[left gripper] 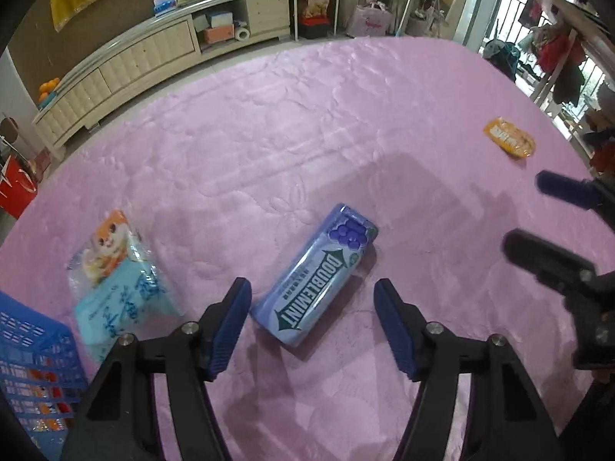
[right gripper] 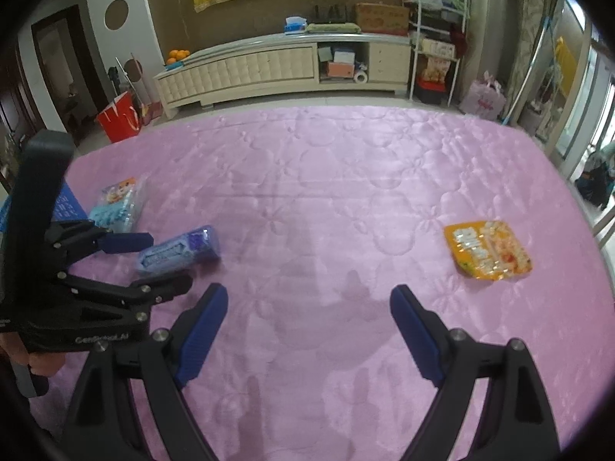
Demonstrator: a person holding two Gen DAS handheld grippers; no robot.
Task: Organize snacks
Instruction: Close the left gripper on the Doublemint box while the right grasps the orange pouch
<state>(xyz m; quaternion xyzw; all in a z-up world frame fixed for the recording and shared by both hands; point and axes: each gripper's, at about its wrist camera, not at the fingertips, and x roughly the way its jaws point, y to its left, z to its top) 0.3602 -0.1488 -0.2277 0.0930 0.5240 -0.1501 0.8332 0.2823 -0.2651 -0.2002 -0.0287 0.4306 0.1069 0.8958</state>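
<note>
A purple Doublemint pack lies slantwise on the pink quilted cloth. My left gripper is open and straddles the pack's near half; neither blue pad touches it. The right wrist view shows the same pack between the left gripper's fingers. A light blue packet with a cartoon face lies left of it. An orange packet lies to the right, ahead of my right gripper, which stands wide open over bare cloth with nothing between its fingers.
A blue mesh basket with snacks inside stands at the near left, beside the light blue packet. A hand holds the left gripper's grip. Beyond the cloth's far edge are a cream cabinet and a red bag.
</note>
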